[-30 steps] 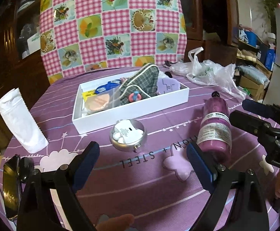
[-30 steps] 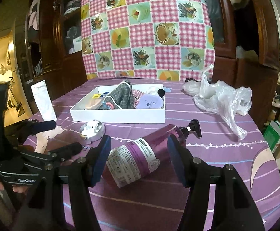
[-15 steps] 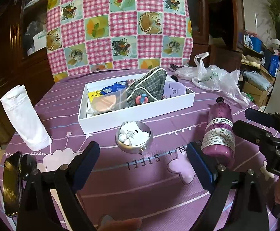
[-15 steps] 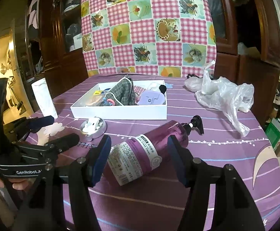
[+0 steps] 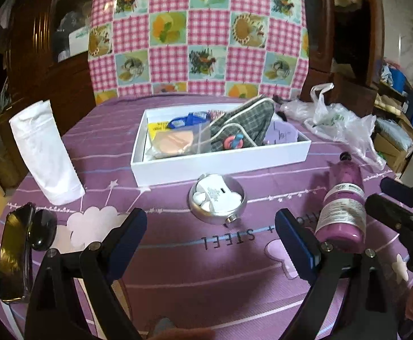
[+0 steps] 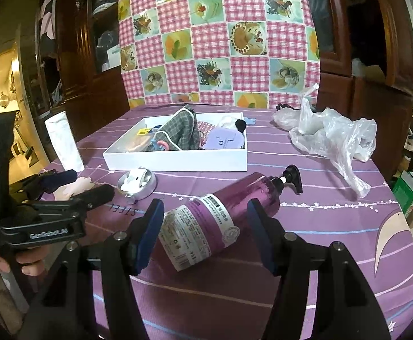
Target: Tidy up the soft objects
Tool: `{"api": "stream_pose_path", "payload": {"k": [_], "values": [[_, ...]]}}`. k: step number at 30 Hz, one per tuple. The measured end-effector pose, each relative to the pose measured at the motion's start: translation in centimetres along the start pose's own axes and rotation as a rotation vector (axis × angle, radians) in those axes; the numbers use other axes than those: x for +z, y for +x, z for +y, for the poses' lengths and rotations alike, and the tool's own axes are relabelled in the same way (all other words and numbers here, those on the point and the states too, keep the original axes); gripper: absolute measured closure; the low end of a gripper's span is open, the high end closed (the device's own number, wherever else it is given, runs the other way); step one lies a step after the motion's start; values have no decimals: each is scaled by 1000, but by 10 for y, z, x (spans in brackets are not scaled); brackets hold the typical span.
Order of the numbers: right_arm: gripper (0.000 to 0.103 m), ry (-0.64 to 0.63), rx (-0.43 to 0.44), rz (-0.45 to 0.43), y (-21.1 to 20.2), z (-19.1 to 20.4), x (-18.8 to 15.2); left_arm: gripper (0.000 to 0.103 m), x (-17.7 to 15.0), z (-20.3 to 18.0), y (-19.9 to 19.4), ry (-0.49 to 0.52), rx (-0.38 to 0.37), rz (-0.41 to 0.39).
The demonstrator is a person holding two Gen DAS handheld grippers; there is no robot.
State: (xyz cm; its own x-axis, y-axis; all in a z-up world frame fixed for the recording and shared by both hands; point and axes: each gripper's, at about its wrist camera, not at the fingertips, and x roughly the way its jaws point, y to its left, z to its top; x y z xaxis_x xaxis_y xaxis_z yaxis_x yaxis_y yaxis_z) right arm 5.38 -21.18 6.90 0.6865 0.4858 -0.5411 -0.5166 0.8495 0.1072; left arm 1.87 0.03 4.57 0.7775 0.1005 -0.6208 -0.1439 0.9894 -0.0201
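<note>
A white box [image 5: 220, 161] on the purple tablecloth holds soft things: a grey plaid pouch [image 5: 240, 124], a bagged peach puff [image 5: 172, 143] and a lilac item [image 5: 283, 136]. The box [image 6: 178, 163] and plaid pouch [image 6: 180, 130] also show in the right wrist view. A white rolled cloth [image 5: 44, 153] stands at the left. My left gripper [image 5: 210, 238] is open and empty, short of a metal bowl [image 5: 217, 201]. My right gripper [image 6: 205, 232] is open, its fingers on either side of a lying purple pump bottle [image 6: 223, 215], without gripping it.
Dark sunglasses [image 5: 16, 252] lie at the left table edge. A crumpled clear plastic bag [image 6: 331, 136] lies at the back right. A checkered pink cloth [image 5: 197, 31] hangs behind the table, with dark wooden cabinets [image 6: 87, 42] around it. The bottle [image 5: 342, 206] lies right of the bowl.
Both grippers have drawn back and risen slightly, so the box and bowl sit farther off. Both stay open. Nothing on the table has moved.
</note>
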Motion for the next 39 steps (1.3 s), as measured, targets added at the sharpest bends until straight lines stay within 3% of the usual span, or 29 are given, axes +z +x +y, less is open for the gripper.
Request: {"api": "stream_pose_path", "payload": {"k": [5,8,12,39], "values": [[40,0,-13,5,0,1,0,10,0,10,5,-61,-14,20],[33,4,-33,10,1,0,0,10,1,10,11,-61,-31,51],[32,0,-36,10,1,1,0,10,0,4,15,-37,-39,75],[32,-16,-26,28,3,4,0,10,-1,0,14,-17,-8,63]]}}
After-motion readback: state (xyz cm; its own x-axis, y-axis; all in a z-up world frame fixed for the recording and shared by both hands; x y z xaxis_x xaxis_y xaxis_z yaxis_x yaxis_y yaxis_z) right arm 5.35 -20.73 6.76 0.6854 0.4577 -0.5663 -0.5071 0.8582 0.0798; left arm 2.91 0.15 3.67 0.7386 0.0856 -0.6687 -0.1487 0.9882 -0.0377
